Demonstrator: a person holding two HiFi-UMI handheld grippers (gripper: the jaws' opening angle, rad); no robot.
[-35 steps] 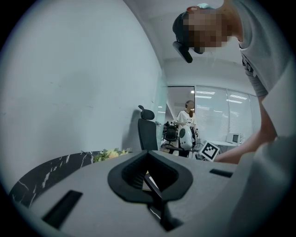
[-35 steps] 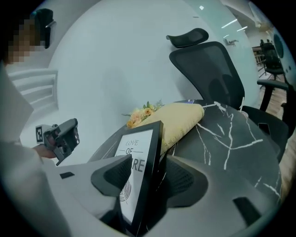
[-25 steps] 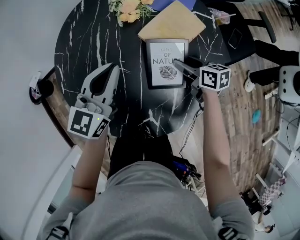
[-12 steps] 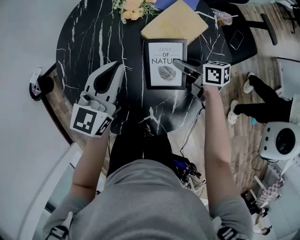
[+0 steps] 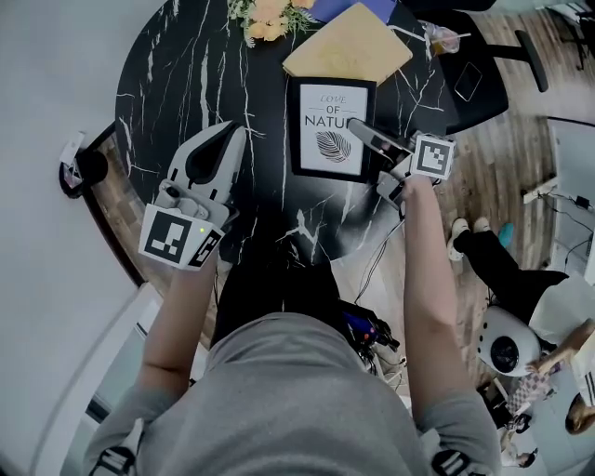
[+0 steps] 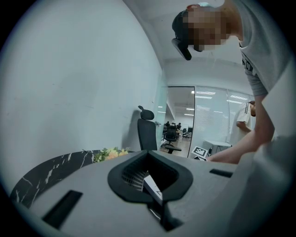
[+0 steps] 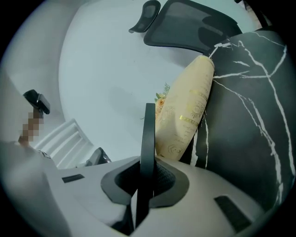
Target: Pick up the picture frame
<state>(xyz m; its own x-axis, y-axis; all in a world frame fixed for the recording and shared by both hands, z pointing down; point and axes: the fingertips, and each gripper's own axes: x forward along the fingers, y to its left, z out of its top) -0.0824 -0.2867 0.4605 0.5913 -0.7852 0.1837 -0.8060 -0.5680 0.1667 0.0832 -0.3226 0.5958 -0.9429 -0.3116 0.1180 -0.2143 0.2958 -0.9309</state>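
We see a black marble table (image 5: 186, 84) bearing flowers (image 5: 265, 14) and a beige packet (image 5: 349, 45) at its far edge.

Round black tabletop (image 5: 186, 84), veined white like marble. At 12 o'clock, against the far rim: bouquet (image 5: 265, 11) of pale orange and cream flowers. At 1 o'clock: tan padded envelope (image 5: 349, 46), set cornerwise, overlapping something blue (image 5: 339, 7) at the rim. Toward 2 o'clock from the centre, just beside the envelope's near edge: black picture frame (image 5: 330, 125), leaf print and lettering facing up. Unclear whether flat or raised at its right edge.
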